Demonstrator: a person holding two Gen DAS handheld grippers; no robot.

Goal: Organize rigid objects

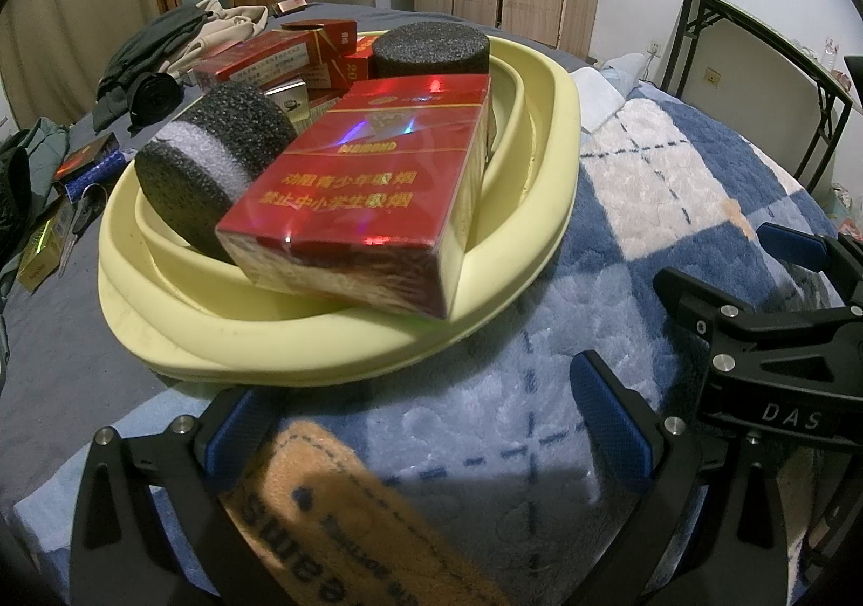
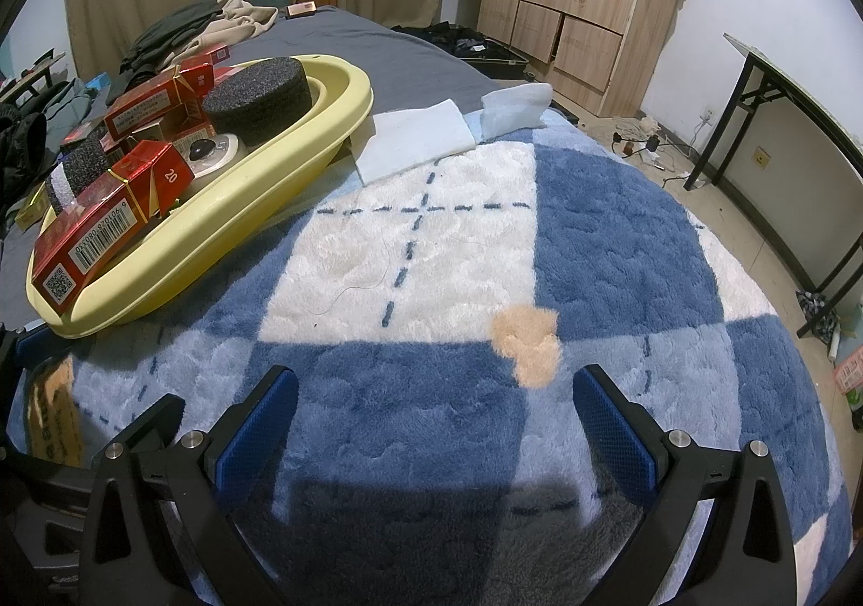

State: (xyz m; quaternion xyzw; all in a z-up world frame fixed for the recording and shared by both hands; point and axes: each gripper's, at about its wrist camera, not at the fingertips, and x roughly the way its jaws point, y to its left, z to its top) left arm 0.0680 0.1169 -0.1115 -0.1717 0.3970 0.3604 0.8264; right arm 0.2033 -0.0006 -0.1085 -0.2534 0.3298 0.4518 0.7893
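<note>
1. The left gripper [image 1: 426, 439], black with blue pads, hangs low over the fleecy blue-and-white checked blanket [image 1: 539, 363]; its jaws stand wide apart and hold nothing.
2. Beneath the left gripper, at about 6 o'clock in the left wrist view, lies an orange fabric label with dark lettering [image 1: 345, 514], blurred and partly between the jaws without touching the pads.
3. The pale yellow oval plastic basin [image 1: 302, 336] sits at 12 o'clock from the left gripper, resting on the blanket's edge.
4. A red glossy cigarette pack with gold characters [image 1: 372, 185] lies tilted in the near part of the basin, its front corner over the inner rim.
5. A dark grey foam disc with a white band [image 1: 216, 158] leans just beside the pack at 10 o'clock; a second dark grey foam cylinder [image 1: 431, 53] stands upright behind it at 12 o'clock.
6. More red cigarette boxes [image 1: 259, 61] are heaped in the basin's far part.
7. The right gripper [image 2: 434, 422], same build, hovers over the blanket with jaws wide and empty; the basin is at its 10 o'clock, well apart.
8. A white folded cloth [image 2: 415, 137] lies on the blanket at 12 o'clock from the right gripper, near the basin's far end.
</note>
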